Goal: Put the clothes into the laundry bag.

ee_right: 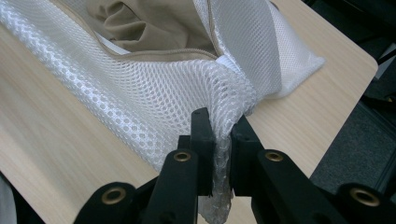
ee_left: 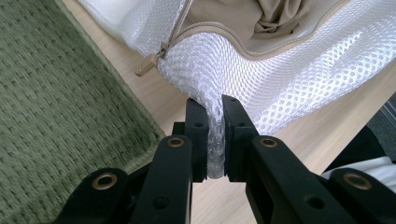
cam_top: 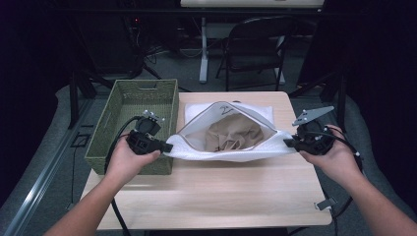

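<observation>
On the pale wooden table, a white mesh laundry bag with a beige zipper lies stretched between the two grippers, its mouth gaping open. Inside it sits a crumpled tan cloth. The left gripper has its jaws pressed together on the bag's left corner, the mesh bunched between the black pads, just below the beige zipper pull. The right gripper pinches the bag's right corner the same way, with mesh squeezed between its pads. A green woven rectangular basket stands just beside the bag, at the table's left edge.
</observation>
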